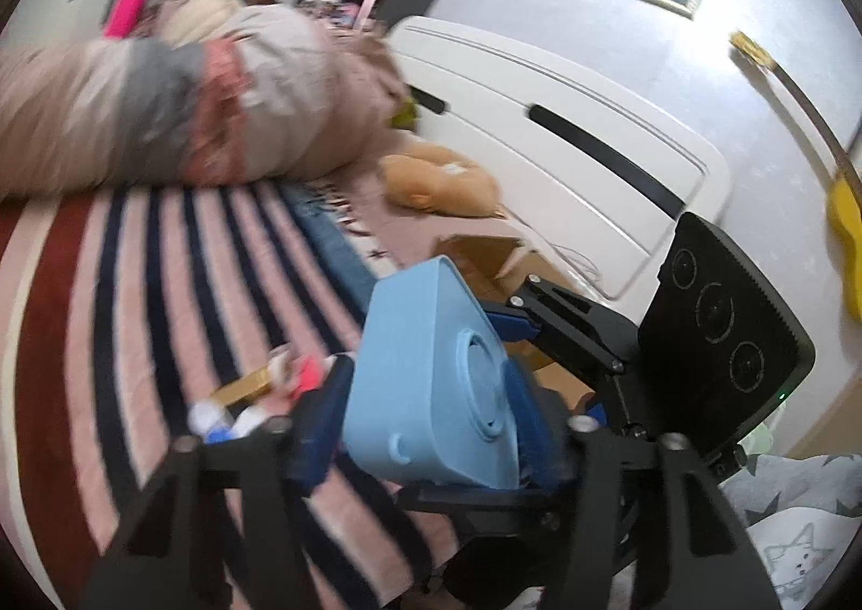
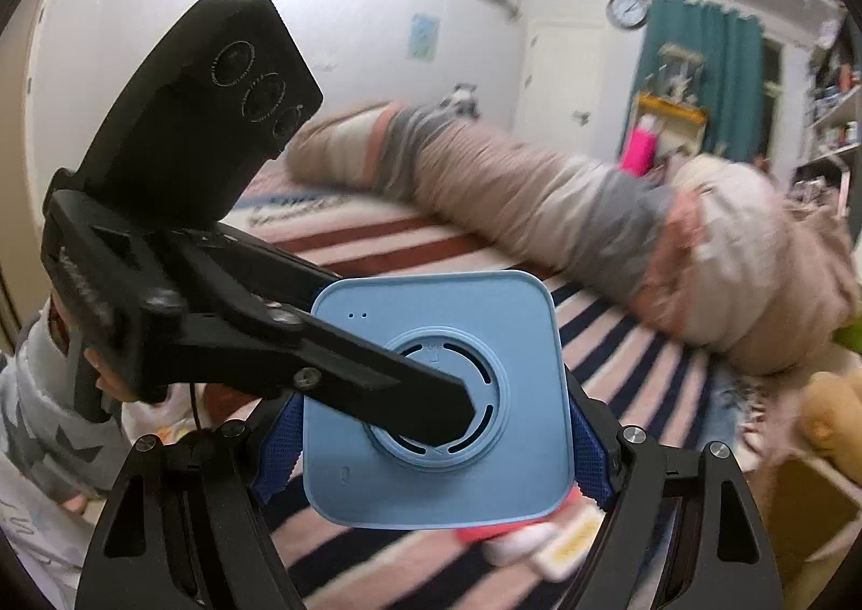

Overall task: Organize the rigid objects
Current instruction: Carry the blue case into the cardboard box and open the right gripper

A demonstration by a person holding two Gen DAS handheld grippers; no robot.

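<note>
A light blue square plastic box [image 1: 431, 394] with a round raised ring on one face is held above the striped bed. In the left wrist view my left gripper [image 1: 425, 416] is shut on it, blue pads on both sides. In the right wrist view the same blue box [image 2: 431, 340] sits between my right gripper's blue pads [image 2: 590, 453], and my right gripper [image 2: 431, 443] is shut on its sides. The other gripper's black finger [image 2: 377, 378] lies across the box's ring. Several small items [image 1: 253, 394] lie on the bed below.
A striped blanket [image 1: 134, 313] covers the bed, with a long rolled duvet [image 1: 188, 98] across it. A tan plush toy [image 1: 436, 184] lies by the white headboard [image 1: 565, 152]. An open cardboard box [image 1: 485, 260] stands at the bed's edge; it also shows in the right wrist view [image 2: 808, 518].
</note>
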